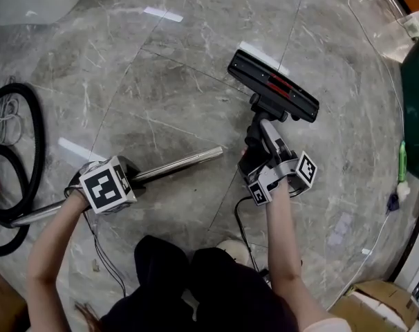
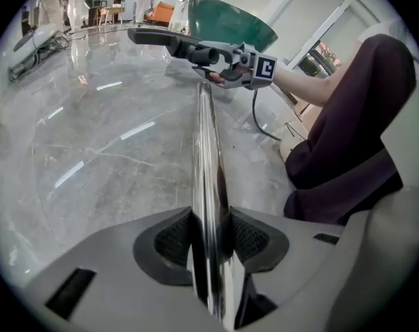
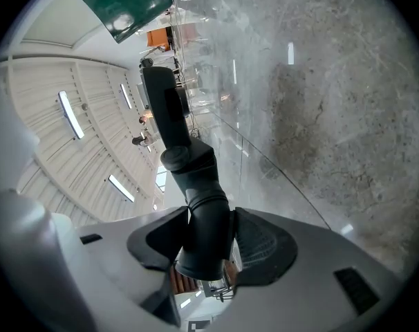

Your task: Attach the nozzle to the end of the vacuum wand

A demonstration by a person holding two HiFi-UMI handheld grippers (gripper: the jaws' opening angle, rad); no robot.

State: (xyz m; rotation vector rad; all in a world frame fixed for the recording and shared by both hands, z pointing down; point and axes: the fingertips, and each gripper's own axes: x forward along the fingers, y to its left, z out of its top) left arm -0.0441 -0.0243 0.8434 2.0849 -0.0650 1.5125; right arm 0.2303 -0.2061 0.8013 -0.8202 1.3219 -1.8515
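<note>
Gripping, left: our left hand-held gripper (image 2: 209, 239) is clenched on the chrome vacuum wand (image 1: 178, 164), pads against its sides, well back from its tip.
Right: our right hand-held gripper (image 3: 206, 237) grasps the neck of the nozzle (image 1: 275, 85), its brush head farther out over the marble floor (image 1: 161, 81).
Gap: wand tip and neck socket lie near, not yet joined.
Risk 1: we judge the smooth tube could slip or roll in the pads when pushed.
Risk 2: a tilted approach could jam the tip against the socket rim, or swing the head aside.
</note>
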